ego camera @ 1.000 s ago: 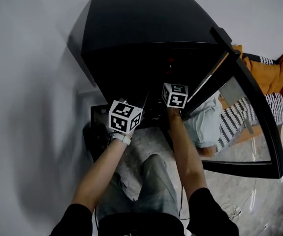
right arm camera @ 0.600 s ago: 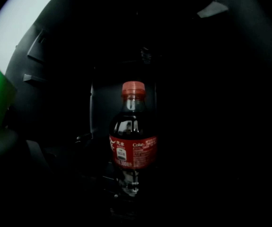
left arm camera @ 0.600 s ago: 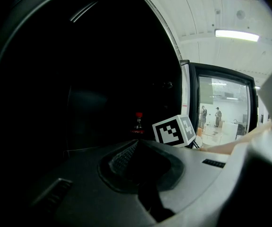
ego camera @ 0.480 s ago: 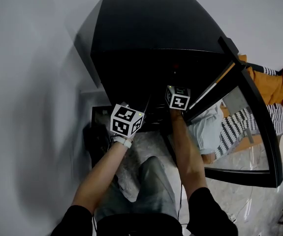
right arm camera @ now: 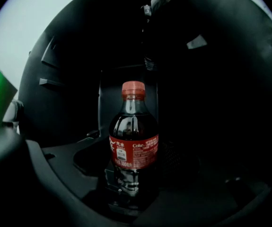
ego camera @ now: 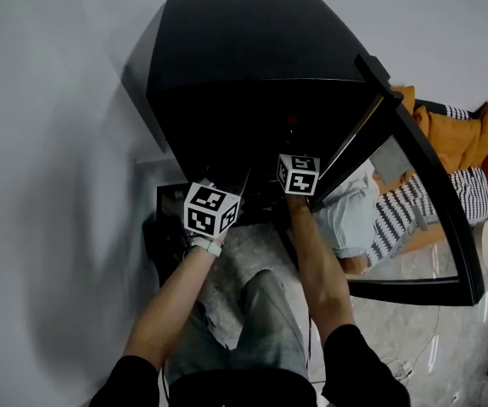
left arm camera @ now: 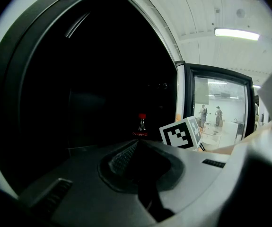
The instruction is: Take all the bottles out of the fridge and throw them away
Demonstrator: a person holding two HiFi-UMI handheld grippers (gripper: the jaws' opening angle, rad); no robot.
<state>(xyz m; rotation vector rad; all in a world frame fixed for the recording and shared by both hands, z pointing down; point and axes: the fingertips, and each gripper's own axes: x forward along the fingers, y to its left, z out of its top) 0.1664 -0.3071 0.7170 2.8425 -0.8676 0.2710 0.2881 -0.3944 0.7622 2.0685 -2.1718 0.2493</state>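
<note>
From the head view you mostly just get the black fridge seen from above, its glass door swung open to the right and both forearms reaching toward the dark opening; no bottle visible from up there at all. The right gripper view is where it shows up: a cola bottle with a red cap, upright inside the fridge, standing right between the jaws of the right gripper, which are spread apart and sit close on either side of the label. The left gripper has its jaws together with nothing in them, and hangs back a bit nearer the person; its view catches the same bottle small and further in, just left of the right gripper's marker cube, plus a bright room through the door glass.
</note>
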